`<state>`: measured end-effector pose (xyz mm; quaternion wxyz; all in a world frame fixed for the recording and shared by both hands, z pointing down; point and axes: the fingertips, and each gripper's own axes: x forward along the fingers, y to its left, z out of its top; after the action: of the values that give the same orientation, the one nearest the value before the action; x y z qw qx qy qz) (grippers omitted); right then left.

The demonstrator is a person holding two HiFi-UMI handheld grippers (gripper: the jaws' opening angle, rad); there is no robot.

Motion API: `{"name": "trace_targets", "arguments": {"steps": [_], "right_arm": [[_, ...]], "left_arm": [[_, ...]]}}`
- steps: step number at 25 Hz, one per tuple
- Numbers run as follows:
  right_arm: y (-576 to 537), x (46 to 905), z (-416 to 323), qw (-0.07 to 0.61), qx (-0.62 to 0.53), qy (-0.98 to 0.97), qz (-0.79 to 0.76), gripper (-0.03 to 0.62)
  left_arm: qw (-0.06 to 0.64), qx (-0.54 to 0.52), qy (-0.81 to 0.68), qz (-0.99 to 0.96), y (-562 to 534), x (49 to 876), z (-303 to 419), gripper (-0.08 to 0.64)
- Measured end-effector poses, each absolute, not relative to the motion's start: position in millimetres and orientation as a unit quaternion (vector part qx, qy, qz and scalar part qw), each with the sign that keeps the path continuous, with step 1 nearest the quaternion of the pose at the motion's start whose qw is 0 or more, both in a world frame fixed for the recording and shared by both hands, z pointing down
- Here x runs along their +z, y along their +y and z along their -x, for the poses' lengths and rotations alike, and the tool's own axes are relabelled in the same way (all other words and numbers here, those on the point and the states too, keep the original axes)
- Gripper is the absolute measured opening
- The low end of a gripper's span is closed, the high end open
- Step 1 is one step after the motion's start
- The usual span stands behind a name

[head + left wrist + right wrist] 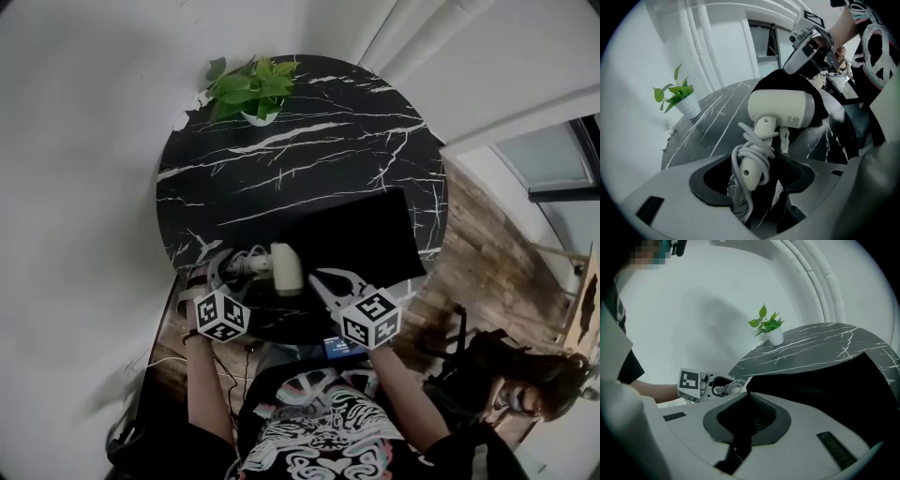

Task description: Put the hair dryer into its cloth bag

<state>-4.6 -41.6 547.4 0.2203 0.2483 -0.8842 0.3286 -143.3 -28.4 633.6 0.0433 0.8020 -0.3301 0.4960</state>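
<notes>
Worktop: round black marble top (300, 141), with a potted plant (251, 89) at its 11 o'clock edge in the head view.
Hair dryer: the white hair dryer (284, 269) lies near the 6 o'clock edge, with 1 end of its barrel already under the mouth of the cloth bag (361, 239), which spreads toward 4 o'clock.
Left claw: my left claw (754, 180) stands wide open. The handle (757, 159) and its wrapped cord (740, 157) sit between the jaws, but the pads are not pressing on them.
Right claw: my right claw (747, 408) is closed on black cloth at the bag's mouth and holds that lip up.
Pointing: in the head view the handle's long axis runs about 9 to 3, with its butt at 9 o'clock toward my left claw. The barrel lies across it. Since the handle joins at the exposed end, I judge the nozzle is the end inside the bag.
Step in hand: I read this as taking hold of the handle to feed the dryer in.
Doing it well: I would close over the cord coils so they cannot unwind, and grip squarely rather than at the butt. I would keep the right claw's lip raised and taut and push toward 3 o'clock along the bag's length. I would bring the handle in last, because the cord could snag the mouth.
</notes>
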Motion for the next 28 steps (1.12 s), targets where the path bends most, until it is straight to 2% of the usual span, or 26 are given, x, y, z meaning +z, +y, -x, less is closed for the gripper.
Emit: {"name": "trace_targets", "arguments": {"steps": [3, 11, 23, 26, 28], "right_arm": [[-41.2, 546.4, 5.5, 0.219, 0.332, -0.884, -0.245, 0.026], [-41.0, 544.2, 4.5, 0.224, 0.327, -0.886, -0.241, 0.026], [-42.7, 543.7, 4.5, 0.229, 0.323, -0.886, -0.242, 0.026], [-43.4, 544.1, 4.9, 0.231, 0.322, -0.886, -0.243, 0.026], [-43.4, 543.2, 5.5, 0.231, 0.321, -0.886, -0.242, 0.026]], "left_arm": [[0.027, 0.511, -0.316, -0.799, -25.7, 632.9, 143.0, 0.248], [0.042, 0.491, -0.305, -0.815, -13.0, 626.7, 134.0, 0.21], [0.07, 0.482, -0.321, -0.812, -5.2, 626.5, 92.0, 0.211], [0.072, 0.477, -0.307, -0.82, -2.0, 628.3, 88.6, 0.234], [0.08, 0.479, -0.281, -0.828, 5.7, 626.2, 90.3, 0.28]]}}
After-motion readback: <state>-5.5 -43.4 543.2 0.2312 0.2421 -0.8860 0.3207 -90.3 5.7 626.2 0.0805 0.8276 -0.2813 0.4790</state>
